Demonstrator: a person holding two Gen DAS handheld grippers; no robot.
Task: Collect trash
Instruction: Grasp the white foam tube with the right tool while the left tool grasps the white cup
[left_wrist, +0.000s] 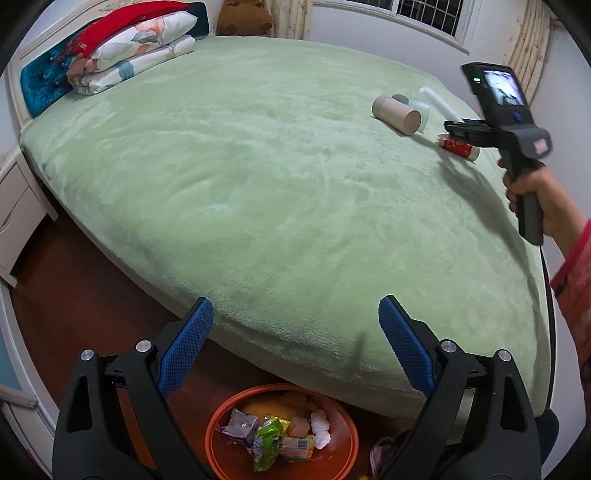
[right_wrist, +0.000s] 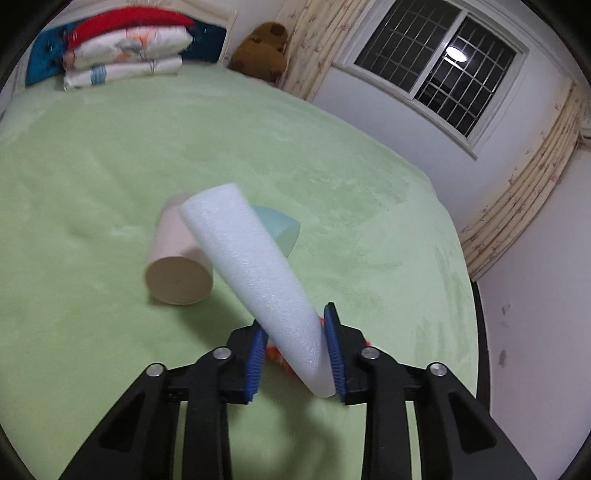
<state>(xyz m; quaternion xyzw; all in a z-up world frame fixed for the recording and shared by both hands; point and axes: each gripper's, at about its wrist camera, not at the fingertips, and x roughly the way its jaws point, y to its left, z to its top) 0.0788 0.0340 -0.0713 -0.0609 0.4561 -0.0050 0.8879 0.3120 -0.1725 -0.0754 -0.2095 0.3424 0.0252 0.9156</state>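
Right gripper (right_wrist: 295, 354) pinches the foam tube (right_wrist: 251, 266) near its end; looks featherlight and squishy. Left gripper (left_wrist: 295, 339) fingers spread, empty.

tool (right_wrist: 295, 350): black arms | blue ribbed pads | silver screws | sleeve (left_wrist: 576, 280): red

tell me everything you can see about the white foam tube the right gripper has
The white foam tube is a long, pale cylinder with a fine, grainy, soft-looking surface. Its near end sits pinched between the right gripper's blue-padded jaws, which are shut on it. It slants up and to the left from there, its far end raised above the green bed cover, crossing in front of a beige cardboard roll and a pale blue object. Whether it touches either cannot be told.
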